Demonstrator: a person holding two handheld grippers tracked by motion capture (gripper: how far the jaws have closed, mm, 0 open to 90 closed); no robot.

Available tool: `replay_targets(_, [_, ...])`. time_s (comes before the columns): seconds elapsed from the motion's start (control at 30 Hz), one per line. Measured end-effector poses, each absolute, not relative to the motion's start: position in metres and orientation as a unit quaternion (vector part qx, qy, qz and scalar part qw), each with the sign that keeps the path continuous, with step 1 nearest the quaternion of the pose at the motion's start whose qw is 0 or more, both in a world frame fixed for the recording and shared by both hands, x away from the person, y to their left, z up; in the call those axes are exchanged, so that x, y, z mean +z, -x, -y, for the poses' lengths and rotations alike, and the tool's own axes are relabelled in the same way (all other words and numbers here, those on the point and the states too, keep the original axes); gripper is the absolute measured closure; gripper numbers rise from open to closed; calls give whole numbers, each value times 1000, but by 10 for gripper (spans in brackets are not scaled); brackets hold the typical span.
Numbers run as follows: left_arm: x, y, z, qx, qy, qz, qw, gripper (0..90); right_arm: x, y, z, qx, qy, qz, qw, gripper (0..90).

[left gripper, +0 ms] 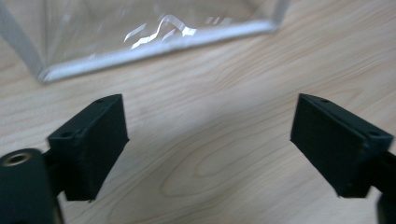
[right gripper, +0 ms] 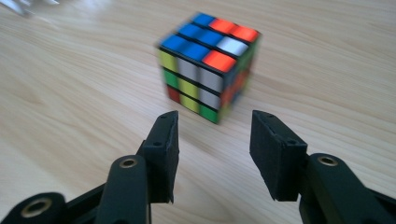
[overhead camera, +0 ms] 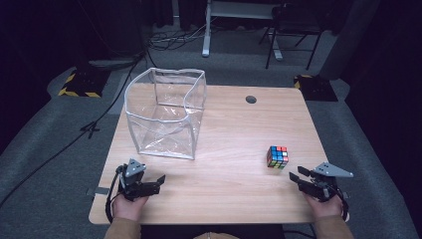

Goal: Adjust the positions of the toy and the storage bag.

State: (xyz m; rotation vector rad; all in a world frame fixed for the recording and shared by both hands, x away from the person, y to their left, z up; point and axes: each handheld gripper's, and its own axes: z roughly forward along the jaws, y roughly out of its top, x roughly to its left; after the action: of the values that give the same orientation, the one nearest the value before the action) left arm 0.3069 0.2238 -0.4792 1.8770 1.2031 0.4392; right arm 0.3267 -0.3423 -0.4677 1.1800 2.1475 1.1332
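Note:
A scrambled colour cube point(overhead camera: 277, 157) stands on the wooden table point(overhead camera: 229, 134) toward its right side. My right gripper point(overhead camera: 297, 176) rests just right of and nearer than the cube, jaws open and empty; in the right gripper view the cube point(right gripper: 208, 65) sits a short way beyond the fingertips point(right gripper: 167, 135). A clear plastic box point(overhead camera: 166, 113) with white edging stands at the table's left. My left gripper point(overhead camera: 160, 182) lies near the front edge below that box, jaws wide open with nothing between them; the box's lower rim point(left gripper: 154, 46) shows ahead of it.
A round cable hole point(overhead camera: 251, 99) sits near the table's far edge. Behind the table are a chair point(overhead camera: 291, 30), desk legs point(overhead camera: 206, 30) and cables on the grey floor. Bare wood lies between the box and the cube.

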Motion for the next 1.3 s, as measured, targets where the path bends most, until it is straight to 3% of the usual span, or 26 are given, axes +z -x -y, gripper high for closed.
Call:
replay_targets(0.27, [-469,-285,-229,202,-739,-464,445,221,-449,-324,303,429,-363,-801,206,519])
replay_targets(0.5, [-463,-264,-236,215,-742,-456,442,351,-436,-337,264,443,-322,-817,181,533])
replay_targets(0.77, [-467,-250,-243,212,-752,-469,413,338,-424,-354,222,450,-281,-833,159,557])
replay_targets(1.03, [-469,-237,-249,211,-758,-473,397,328,-417,-380,185,456,-259,-843,117,637])
replay_targets(1.3, [-475,-243,-251,209,-750,-492,389,265,-415,-403,135,452,-234,-856,95,686])
